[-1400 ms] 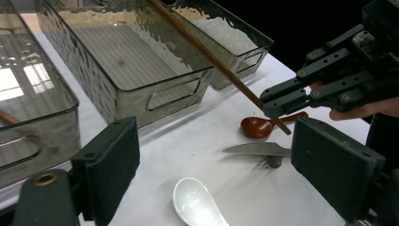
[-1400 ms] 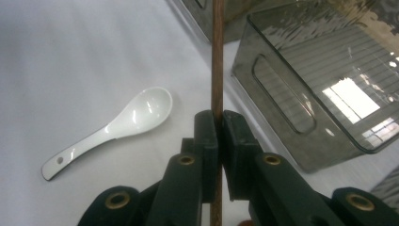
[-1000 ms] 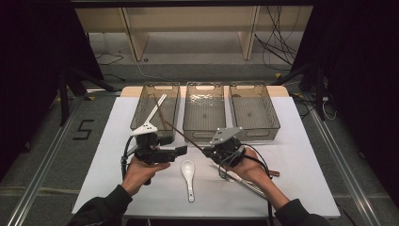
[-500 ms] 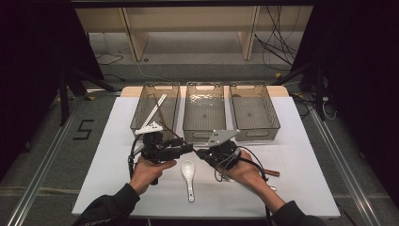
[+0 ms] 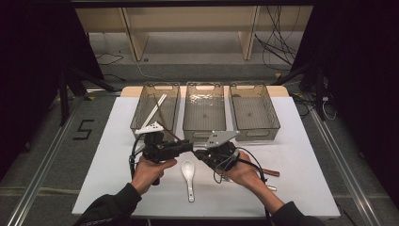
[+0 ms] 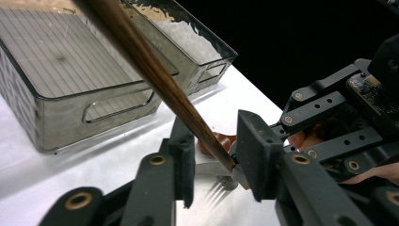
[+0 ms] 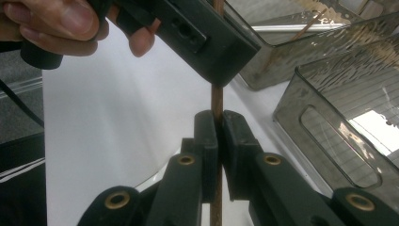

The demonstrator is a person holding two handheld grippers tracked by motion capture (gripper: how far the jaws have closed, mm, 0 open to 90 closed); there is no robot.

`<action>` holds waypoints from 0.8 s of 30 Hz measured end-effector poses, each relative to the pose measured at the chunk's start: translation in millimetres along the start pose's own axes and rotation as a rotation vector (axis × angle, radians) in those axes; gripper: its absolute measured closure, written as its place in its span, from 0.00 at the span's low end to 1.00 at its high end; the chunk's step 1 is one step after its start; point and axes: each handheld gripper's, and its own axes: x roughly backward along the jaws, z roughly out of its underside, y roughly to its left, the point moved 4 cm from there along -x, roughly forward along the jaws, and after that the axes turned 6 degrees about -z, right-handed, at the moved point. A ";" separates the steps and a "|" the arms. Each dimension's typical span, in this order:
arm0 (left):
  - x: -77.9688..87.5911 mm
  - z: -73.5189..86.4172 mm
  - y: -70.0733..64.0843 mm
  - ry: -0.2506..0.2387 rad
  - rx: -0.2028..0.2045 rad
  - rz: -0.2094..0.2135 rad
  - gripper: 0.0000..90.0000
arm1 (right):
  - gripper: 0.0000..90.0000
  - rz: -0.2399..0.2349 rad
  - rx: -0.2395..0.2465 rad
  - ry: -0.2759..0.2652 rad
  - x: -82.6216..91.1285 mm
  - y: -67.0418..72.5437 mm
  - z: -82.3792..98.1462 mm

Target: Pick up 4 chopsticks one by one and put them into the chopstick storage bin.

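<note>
Clearly a handover of 1 brown chopstick (image 7: 217, 101) is in hand: the right gripper (image 7: 218, 123) has its jaws clamped on the stick, just in front of the middle bin's near wall, while the left gripper (image 6: 214, 157) has just been closing its jaws, with the stick between them but a gap still showing on at least 1 side. Next, I judge, the left jaws must seat firmly before the right lets go, then the stick can go to the left bin (image 5: 147, 123), where a white pair of chopsticks (image 5: 155, 109) already leans. Nearer the person lie a white spoon (image 5: 188, 173) and a fork (image 6: 220, 188), its handle cut off. Farther off stand the middle bin (image 5: 203, 134) and right bin (image 5: 254, 135); the stick's far end is hard to follow.
</note>
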 end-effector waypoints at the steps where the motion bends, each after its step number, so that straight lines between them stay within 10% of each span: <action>1: 0.0 0.1 0.2 0.000 0.001 0.004 0.78 | 0.95 0.004 0.000 -0.002 -0.1 -0.2 0.0; 14: 3.7 -4.4 -2.1 -0.003 0.063 0.076 0.93 | 0.95 0.000 0.007 -0.026 -0.1 1.8 -1.0; 24: 21.3 -26.9 14.6 -0.005 0.077 0.046 0.93 | 0.77 -0.004 -0.032 -0.035 12.8 -3.4 2.0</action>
